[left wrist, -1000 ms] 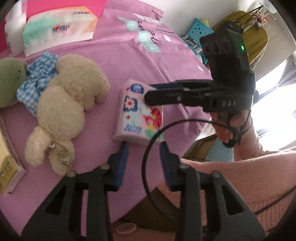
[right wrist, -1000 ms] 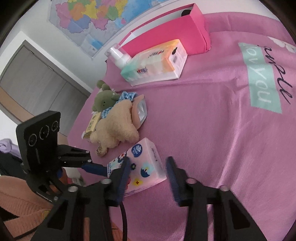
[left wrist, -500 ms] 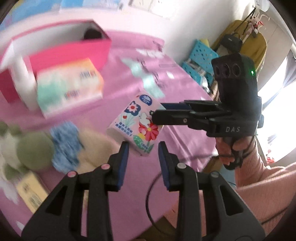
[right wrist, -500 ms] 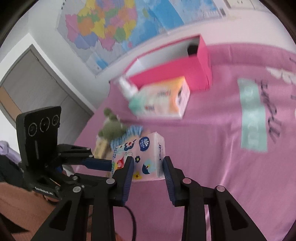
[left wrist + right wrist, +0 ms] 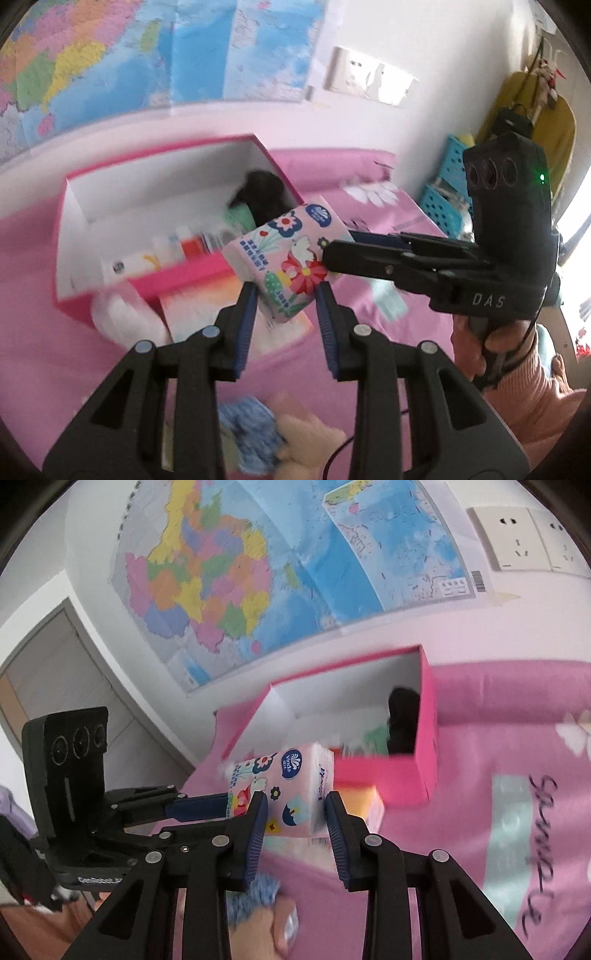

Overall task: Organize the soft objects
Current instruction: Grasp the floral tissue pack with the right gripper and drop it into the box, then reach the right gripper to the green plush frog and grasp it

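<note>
Both grippers are pinching one floral tissue pack (image 5: 286, 260), aloft just in front of the open pink box (image 5: 177, 284): the left gripper (image 5: 284, 306) and right gripper (image 5: 295, 812) are angling downward. A pink bedspread (image 5: 480, 849) is lying beneath; a map (image 5: 258, 572) is hanging behind the box.

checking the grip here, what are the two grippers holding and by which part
Both hold the floral tissue pack: the left gripper clamps its near end, the right gripper its other end.
</note>
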A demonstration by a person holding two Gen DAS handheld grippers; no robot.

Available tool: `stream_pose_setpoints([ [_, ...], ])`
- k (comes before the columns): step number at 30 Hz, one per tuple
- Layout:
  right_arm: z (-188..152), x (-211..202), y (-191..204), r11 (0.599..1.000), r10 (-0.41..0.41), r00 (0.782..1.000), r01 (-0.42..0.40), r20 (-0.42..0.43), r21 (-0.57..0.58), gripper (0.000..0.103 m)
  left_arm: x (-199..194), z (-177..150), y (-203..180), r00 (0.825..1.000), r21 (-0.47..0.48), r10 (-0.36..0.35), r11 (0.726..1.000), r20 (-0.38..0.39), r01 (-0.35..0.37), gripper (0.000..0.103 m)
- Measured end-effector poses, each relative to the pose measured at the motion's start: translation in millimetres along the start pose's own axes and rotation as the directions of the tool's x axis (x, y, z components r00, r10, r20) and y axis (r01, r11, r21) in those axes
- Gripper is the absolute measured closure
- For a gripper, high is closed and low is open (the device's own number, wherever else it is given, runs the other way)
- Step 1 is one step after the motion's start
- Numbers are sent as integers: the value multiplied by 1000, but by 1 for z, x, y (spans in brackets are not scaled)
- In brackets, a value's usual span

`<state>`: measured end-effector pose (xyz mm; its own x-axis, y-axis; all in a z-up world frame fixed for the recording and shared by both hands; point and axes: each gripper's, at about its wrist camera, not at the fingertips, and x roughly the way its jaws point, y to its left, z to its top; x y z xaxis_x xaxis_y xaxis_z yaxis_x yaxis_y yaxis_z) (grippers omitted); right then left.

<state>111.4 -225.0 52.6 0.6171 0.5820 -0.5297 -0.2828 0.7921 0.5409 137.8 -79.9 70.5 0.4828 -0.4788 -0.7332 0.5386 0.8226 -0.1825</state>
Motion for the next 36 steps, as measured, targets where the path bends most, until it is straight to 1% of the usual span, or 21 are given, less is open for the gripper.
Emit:
stream_pose_setpoints([
  [5,32,24,-14,999,-2,1000,2,9,33,70,16,26,18,999,-29,47,998,1,-47,69],
  [11,57,57,-29,998,-17,1000,18,-17,66,70,38,46,41,996,-71,77,994,-35,-80,69],
  [17,71,89,-44,994,-46,997,51,-57,99,70,65,58,61,991,-115,100,987,-91,-110,69],
  [20,76,102,-49,991,-76,994,83,-74,105,70,77,64,69,987,-134,105,984,-122,-121,69],
  [23,80,106,-50,987,-122,991,128,-63,100,70,82,67,76,983,-157,116,978,-141,-138,69],
  [25,81,103,-51,985,-119,992,124,-48,117,69,83,68,78,982,-159,123,977,-144,-145,69],
  [27,80,97,-47,986,-133,991,135,-25,100,68,81,66,80,982,-163,127,975,-137,-148,69],
  [31,71,84,-40,989,-127,992,127,-14,76,67,65,56,78,987,-140,130,980,-93,-143,68],
  [36,56,63,-26,995,-96,995,96,-13,30,66,27,37,76,995,-123,100,987,-15,-101,66],
])
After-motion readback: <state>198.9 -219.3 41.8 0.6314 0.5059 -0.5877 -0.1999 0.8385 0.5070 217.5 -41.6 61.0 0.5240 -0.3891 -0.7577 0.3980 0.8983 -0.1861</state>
